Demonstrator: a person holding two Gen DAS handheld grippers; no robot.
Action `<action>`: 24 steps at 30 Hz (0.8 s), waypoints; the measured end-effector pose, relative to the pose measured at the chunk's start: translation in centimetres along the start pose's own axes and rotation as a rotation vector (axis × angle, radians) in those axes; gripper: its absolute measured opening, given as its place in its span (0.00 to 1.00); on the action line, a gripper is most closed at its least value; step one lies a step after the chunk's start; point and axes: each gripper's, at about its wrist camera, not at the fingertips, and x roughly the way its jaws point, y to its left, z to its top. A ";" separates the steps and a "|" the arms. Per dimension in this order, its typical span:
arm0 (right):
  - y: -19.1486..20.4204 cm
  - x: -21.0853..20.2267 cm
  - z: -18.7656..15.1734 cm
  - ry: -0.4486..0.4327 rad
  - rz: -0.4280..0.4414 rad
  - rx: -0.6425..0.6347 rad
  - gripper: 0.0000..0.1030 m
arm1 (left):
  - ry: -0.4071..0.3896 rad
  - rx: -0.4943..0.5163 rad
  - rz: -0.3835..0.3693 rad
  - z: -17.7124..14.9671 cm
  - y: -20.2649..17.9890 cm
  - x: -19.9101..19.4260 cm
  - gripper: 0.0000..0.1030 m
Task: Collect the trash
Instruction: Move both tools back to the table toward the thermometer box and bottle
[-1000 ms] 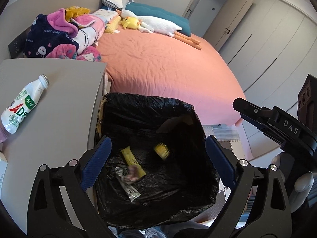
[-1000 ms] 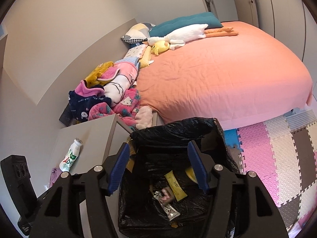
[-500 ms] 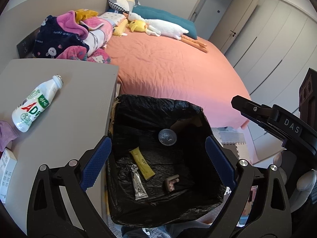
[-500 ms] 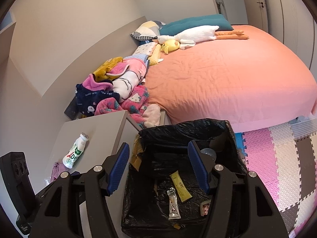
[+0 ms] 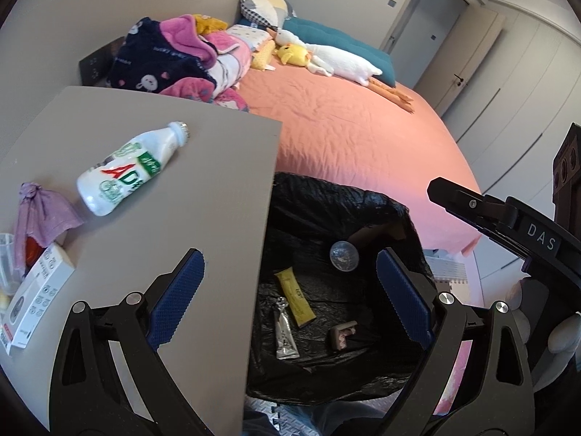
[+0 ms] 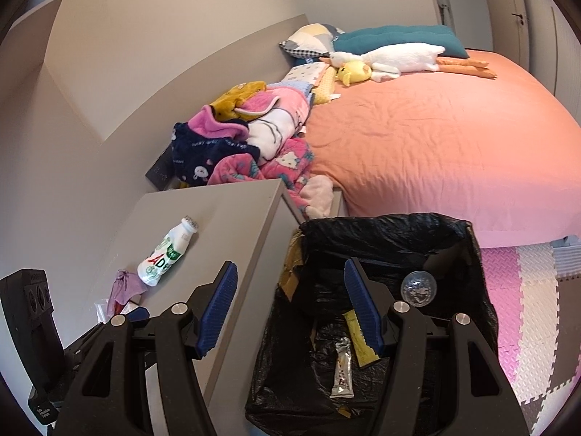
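**Both claws swing off the bin toward the bedside worktop**

Bedroom scene: an orange-sheeted bed (image 6: 435, 138) runs along the back, a heap of pink and navy clothes (image 5: 181, 58) piled at its head, and a grey worktop (image 5: 203, 189) stands right beside a bin lined with a black bag (image 5: 326, 200). A second ago both cameras looked nearly straight down into that bag; now the views have slid sideways and the worktop fills far more of each picture. The left claw (image 5: 290, 298) straddles the worktop's edge, jaws wide with nothing between them. The right claw (image 6: 290, 309) is much the same, jaws standing well apart and empty, one finger over the worktop and one over the bin.

Down in the bag lie a yellow sachet (image 5: 294, 301), a silver wrapper (image 5: 285, 330), a small brown scrap (image 5: 343, 332) and a clear round lid (image 5: 343, 256), which has come to rest against the far wall of the liner since the earlier look. So that drop looks finished, and the hunt for the next piece appears to be on.

What's left? A white drink bottle (image 5: 130, 170) lies on its side on the worktop, cap pointing toward the bed, well ahead of the left claw. Near it sit a crumpled purple wrapper (image 5: 40, 214) and a white carton (image 5: 34, 301) at the near left corner. The bottle looks the likeliest next pick, and being round it could roll when nudged.
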 end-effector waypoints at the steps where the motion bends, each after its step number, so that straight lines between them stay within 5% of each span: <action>1: 0.4 0.3 0.0 0.005 0.006 -0.005 0.61 | -0.003 -0.006 0.007 -0.1 0.3 -0.2 0.90; 24: 9.0 6.3 -1.6 0.110 0.030 -0.116 0.77 | -0.025 -0.152 0.159 -3.7 9.9 -4.1 0.90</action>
